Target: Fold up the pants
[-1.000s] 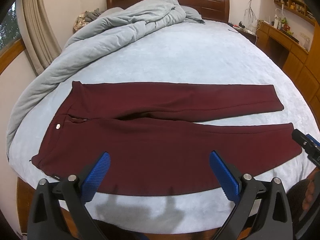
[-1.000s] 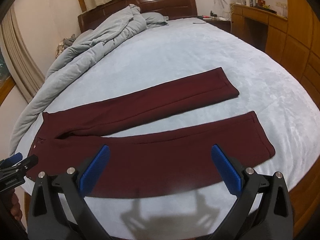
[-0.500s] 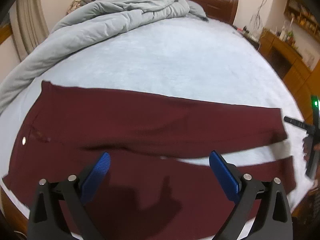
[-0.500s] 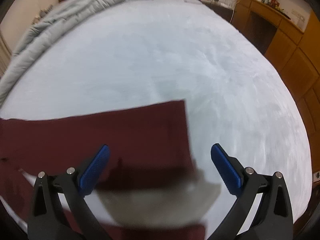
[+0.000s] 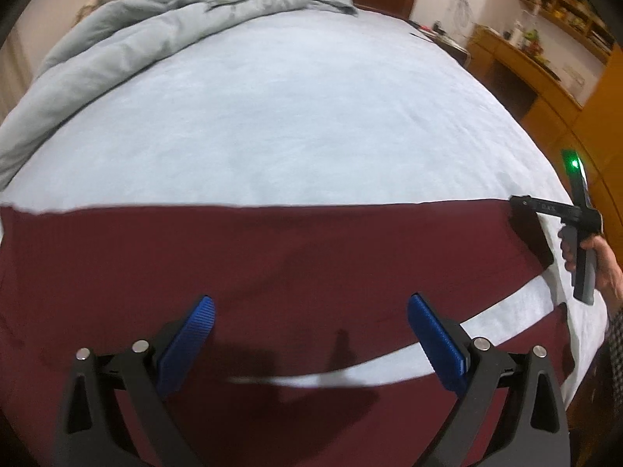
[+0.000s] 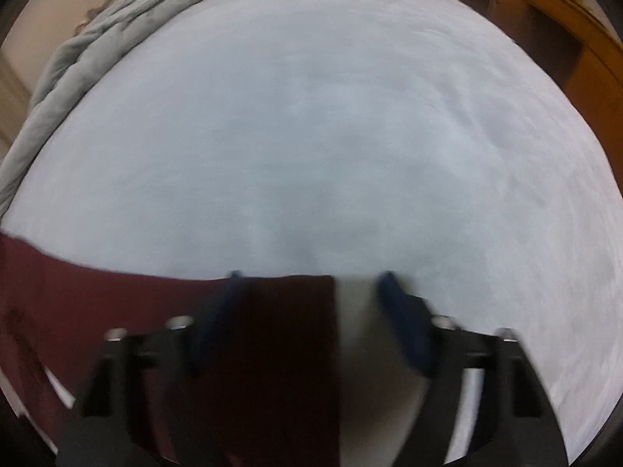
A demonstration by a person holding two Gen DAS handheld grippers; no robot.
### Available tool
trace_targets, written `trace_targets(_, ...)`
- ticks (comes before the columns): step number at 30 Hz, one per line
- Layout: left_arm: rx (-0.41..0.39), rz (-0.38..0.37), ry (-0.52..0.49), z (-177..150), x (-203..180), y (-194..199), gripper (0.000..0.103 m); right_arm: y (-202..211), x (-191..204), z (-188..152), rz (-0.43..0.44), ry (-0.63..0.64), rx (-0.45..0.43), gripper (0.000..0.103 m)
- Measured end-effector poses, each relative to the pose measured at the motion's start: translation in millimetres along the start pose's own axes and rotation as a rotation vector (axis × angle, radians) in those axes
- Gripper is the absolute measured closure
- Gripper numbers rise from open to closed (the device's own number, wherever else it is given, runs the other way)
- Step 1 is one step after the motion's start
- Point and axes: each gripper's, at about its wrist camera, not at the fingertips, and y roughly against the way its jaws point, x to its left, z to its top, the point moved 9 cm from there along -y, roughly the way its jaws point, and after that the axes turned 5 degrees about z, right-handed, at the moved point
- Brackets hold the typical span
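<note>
Pants [image 5: 272, 264] of dark maroon cloth lie flat on the pale blue bed [image 5: 296, 116], along its near edge, with both legs stretched toward the bed's right side. The cloth looks matte and finely ribbed, with few creases. A thin wedge of bedsheet shows between the two legs and widens toward the hems. The far leg ends in a straight, square hem near the bed's right edge. A rumpled grey duvet [image 5: 163, 11] is heaped at the far left corner by the wooden headboard.

The left gripper [image 5: 311, 330] hangs over the middle of the pants with its blue pads spread wide and nothing between them. The right gripper [image 6: 309, 299], blurred in its own view, has just been narrowing its jaws. The hem corner of the far leg sits between the pads, against the left pad and clear of the right, so the gripper does not pinch it yet. A hand [image 5: 599, 260] holds that gripper's handle.
</note>
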Motion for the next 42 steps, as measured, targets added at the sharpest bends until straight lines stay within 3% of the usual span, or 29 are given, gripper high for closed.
trace_targets(2, -0.006, -0.013, -0.035, 8.4, -10.3, -4.5, 0.004, 6.0, 7.8, -0.7, 0.032, 0.042, 0.007, 0.073)
trace_targets(4, 0.000, -0.041, -0.063, 17.0, -18.7, -11.5, 0.004, 15.1, 13.9, -2.7, 0.050, 0.096, 0.001, 0.080)
trace_targets(12, 0.004, -0.140, -0.272, 52.7, -58.6, -51.5, 0.004, 83.6, 31.5, -12.4, 0.200, 0.185, -0.116, 0.082)
trace_targets(16, 0.049, -0.245, -0.405, 61.3, -79.5, -68.5, 0.004, 111.3, 35.9, -18.0, 0.255, 0.217, -0.151, 0.082)
trace_targets(21, 0.103, -0.313, -0.586, 62.7, -99.8, -80.9, 0.004, 138.3, 50.3, -22.0, 0.297, 0.275, -0.188, 0.082)
trace_targets(24, 0.166, -0.372, -0.650, 60.3, -111.4, -83.9, 0.004, 148.7, 61.2, -24.4, 0.320, 0.302, -0.204, 0.082)
trace_targets(32, 0.307, -0.392, -0.722, 51.1, -121.4, -100.4, 0.004, 171.4, 71.0, -28.3, 0.341, 0.328, -0.245, 0.082)
trace_targets(34, 0.337, -0.391, -0.707, 50.1, -118.4, -101.8, 0.020, 174.8, 70.9, -28.2, 0.352, 0.318, -0.255, 0.082)
trace_targets(35, 0.346, -0.374, -0.701, 50.6, -116.1, -103.9, 0.045, 176.6, 71.4, -28.7, 0.352, 0.318, -0.261, 0.082)
trace_targets(37, 0.354, -0.352, -0.684, 47.1, -102.8, -99.5, 0.073, 178.6, 73.0, -29.9, 0.350, 0.310, -0.267, 0.082)
trace_targets(39, 0.324, -0.344, -0.671, 48.2, -105.3, -94.2, 0.083, 180.7, 71.9, -32.1, 0.343, 0.298, -0.275, 0.082)
trace_targets(42, 0.221, -0.323, -0.606, 53.9, -99.0, -60.2, 0.087, 187.6, 67.5, -38.9, 0.340, 0.271, -0.296, 0.082)
